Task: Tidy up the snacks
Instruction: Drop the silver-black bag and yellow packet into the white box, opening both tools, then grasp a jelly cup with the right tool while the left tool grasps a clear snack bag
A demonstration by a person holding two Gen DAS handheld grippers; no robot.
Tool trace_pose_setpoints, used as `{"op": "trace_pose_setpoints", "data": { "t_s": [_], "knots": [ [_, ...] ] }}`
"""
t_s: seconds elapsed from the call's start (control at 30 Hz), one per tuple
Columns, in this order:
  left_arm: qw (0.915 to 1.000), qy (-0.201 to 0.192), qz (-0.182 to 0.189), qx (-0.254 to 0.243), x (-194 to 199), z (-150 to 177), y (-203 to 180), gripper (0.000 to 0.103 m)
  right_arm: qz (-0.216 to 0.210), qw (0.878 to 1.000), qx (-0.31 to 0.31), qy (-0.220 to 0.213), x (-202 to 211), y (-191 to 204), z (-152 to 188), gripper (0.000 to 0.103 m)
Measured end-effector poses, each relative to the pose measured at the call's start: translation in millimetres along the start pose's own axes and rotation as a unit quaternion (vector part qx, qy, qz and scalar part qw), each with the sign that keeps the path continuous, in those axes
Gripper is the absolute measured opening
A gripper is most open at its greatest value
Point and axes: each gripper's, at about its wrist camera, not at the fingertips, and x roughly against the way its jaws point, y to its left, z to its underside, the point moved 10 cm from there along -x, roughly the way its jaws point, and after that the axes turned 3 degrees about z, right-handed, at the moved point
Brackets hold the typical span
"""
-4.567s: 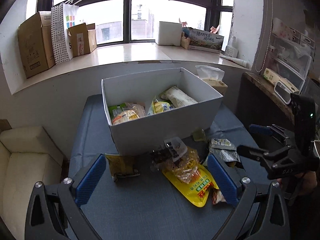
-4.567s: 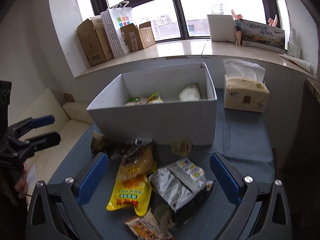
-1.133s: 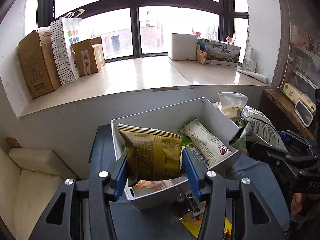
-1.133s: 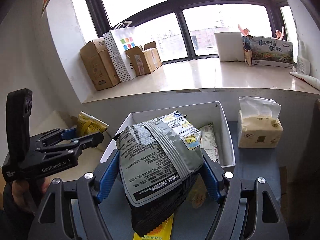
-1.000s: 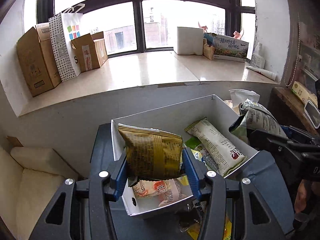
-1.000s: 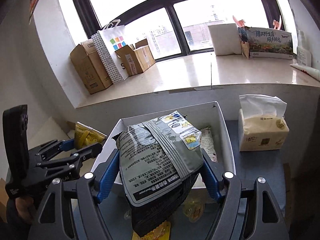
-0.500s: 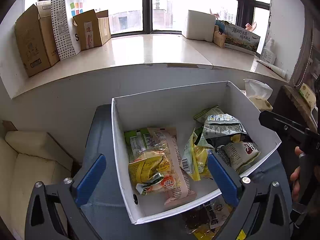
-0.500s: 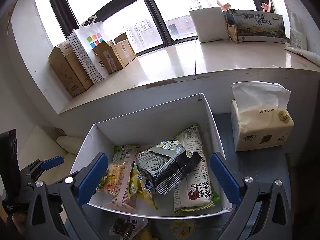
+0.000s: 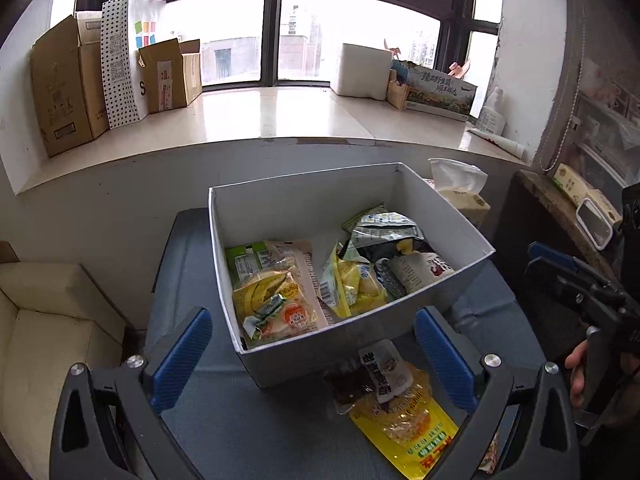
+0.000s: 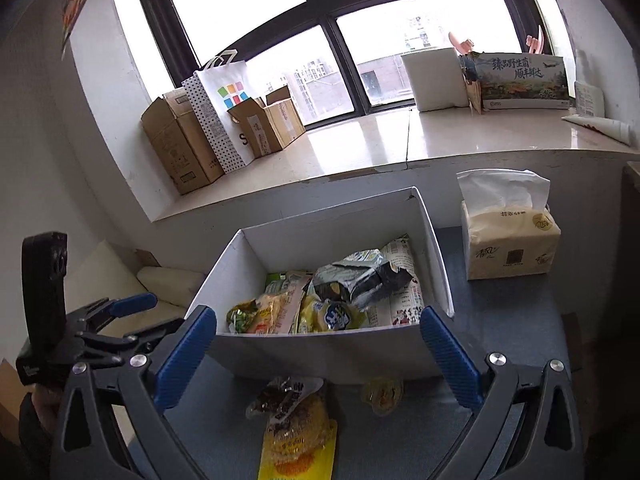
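The left gripper (image 9: pixel 314 354) is black plastic, with two triangular cut-out arms that end in blue ribbed pads (image 9: pixel 182 358). Two silver screws (image 9: pixel 135 361) sit on each arm, just behind the pad. The right gripper (image 10: pixel 318 354) is the same build: black frame, blue ribbed pads (image 10: pixel 448 362), silver screws (image 10: pixel 495 358) behind them. Seen from the side, the left gripper carries a tall black block (image 10: pixel 43 284) upright behind its arms and faint white lettering on its base. A hand (image 9: pixel 580 376) grips a black handle below the right gripper.
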Motion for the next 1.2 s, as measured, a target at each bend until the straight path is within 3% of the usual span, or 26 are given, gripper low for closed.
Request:
{"op": "trace_pose_setpoints", "data": {
  "t_s": [0.17, 0.4, 0.53, 0.87, 1.1, 1.2],
  "knots": [
    [0.9992, -0.015, 0.036, 0.012, 30, 32, -20, 0.103, -0.013, 0.999, -0.02, 0.034, 19, 4, 53, 0.103],
    [0.9986, 0.017, 0.049, -0.015, 39, 89, -41, 0.103, 0.024, 0.997, -0.016, 0.072, 11, -14, 113, 0.103],
    [0.9982, 0.022, 0.054, -0.008, 40, 99, -40, 0.103, 0.027, 0.996, -0.019, 0.088, -7, -29, 118, 0.103],
    [0.9977, 0.028, 0.061, -0.011, 36, 102, -44, 0.103, 0.01, 0.994, 0.002, 0.113, -81, -61, 92, 0.102],
    [0.9973, 0.04, 0.06, -0.01, 27, 108, -45, 0.103, 0.014, 0.989, 0.005, 0.144, -109, -62, 100, 0.082],
    [0.9977, 0.037, 0.057, -0.009, 27, 109, -44, 0.103, 0.01, 0.988, 0.011, 0.152, -118, -58, 106, 0.062]
  ]
}}
